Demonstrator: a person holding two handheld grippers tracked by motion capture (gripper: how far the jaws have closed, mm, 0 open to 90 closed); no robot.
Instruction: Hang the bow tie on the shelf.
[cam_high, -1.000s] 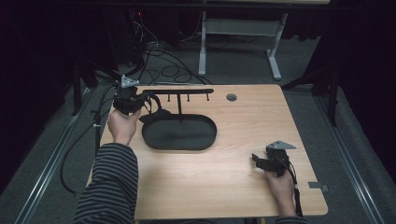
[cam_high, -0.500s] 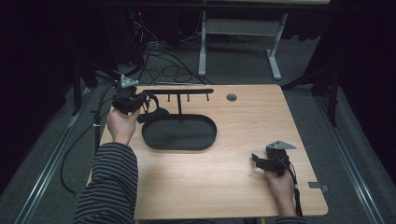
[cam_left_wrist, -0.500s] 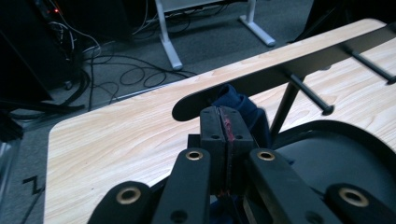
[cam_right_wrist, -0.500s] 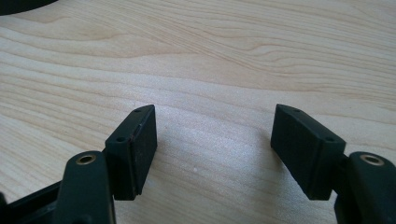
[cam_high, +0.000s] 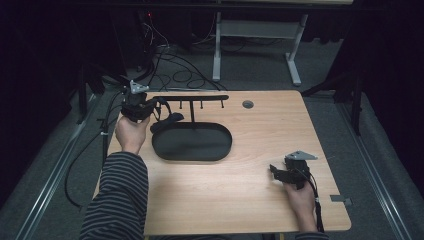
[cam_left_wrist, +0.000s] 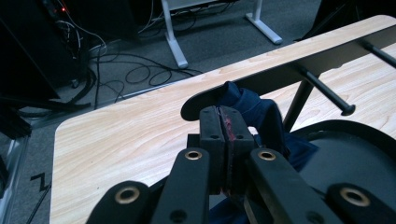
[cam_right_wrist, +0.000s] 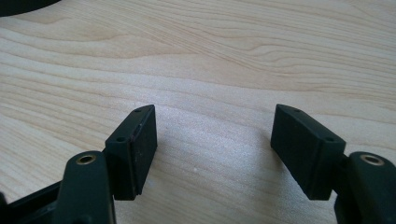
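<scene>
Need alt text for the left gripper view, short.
The left gripper has its two black jaws shut on a fold of dark blue cloth, just in front of the end of a black rack bar with pegs. The rack's dark oval base sits to the right on a light wooden table, with floor cables beyond.

From my remote seat I can read no text, label, brand, number or sign in any of the views.
</scene>
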